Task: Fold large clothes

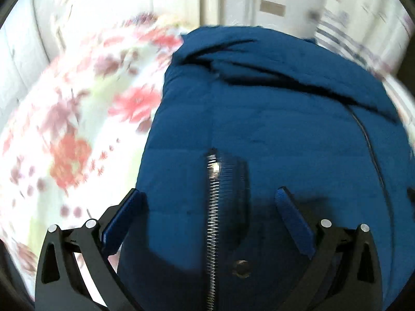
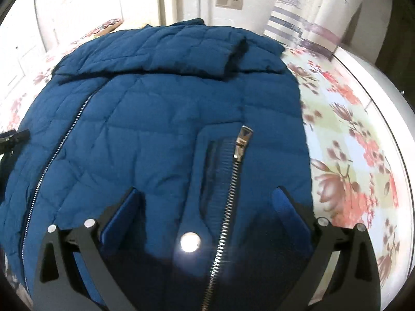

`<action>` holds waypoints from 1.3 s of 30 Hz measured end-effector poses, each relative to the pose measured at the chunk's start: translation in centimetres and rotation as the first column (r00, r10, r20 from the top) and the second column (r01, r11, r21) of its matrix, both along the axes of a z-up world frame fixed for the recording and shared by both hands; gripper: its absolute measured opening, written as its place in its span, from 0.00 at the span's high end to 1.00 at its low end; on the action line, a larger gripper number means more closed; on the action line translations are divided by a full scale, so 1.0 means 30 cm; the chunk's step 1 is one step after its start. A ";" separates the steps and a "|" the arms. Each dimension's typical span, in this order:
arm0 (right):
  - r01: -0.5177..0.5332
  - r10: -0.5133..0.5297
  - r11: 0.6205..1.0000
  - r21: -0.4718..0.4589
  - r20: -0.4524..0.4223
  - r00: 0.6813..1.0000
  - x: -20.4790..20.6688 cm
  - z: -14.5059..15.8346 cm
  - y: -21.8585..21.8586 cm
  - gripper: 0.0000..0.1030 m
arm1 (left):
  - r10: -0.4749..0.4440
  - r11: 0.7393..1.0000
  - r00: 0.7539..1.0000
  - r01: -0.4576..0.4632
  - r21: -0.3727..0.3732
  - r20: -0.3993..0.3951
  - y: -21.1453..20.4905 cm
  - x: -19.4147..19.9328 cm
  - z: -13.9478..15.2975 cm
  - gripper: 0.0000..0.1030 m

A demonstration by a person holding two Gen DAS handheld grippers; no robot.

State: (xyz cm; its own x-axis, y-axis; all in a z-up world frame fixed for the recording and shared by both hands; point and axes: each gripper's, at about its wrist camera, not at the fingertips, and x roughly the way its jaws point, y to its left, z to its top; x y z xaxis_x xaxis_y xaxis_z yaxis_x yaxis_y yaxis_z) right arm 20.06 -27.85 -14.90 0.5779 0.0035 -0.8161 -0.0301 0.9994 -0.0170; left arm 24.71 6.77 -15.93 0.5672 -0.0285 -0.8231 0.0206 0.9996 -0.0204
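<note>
- The blue quilted jacket (image 2: pixel 160 119) lies front-up on the floral sheet (image 2: pixel 350 140), its right side near the sheet's right edge.
- Both sleeves (image 2: pixel 181 49) appear already folded across the chest; judging by that, the lengthwise fold of the body is left.
- The left gripper (image 1: pixel 208 199) hovers wide open over a pocket zipper (image 1: pixel 212 207), holding nothing.
- The right gripper (image 2: pixel 207 198) is likewise wide open and empty above the hem.
</note>
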 end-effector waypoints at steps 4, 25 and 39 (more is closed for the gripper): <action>-0.034 0.037 0.997 -0.068 0.051 0.998 -0.055 0.053 0.092 0.03 | -0.036 0.987 0.996 0.023 0.160 0.082 -0.097 -0.085 0.054 0.05; -0.114 0.115 0.992 -0.062 0.022 0.993 -0.271 0.010 0.097 0.03 | -0.168 0.964 0.983 0.147 0.220 0.077 -0.073 -0.313 0.027 0.04; -0.324 0.337 0.934 -0.151 0.067 0.939 -0.398 0.035 0.367 0.03 | -0.386 0.913 0.910 0.354 0.203 0.150 -0.267 -0.491 0.079 0.04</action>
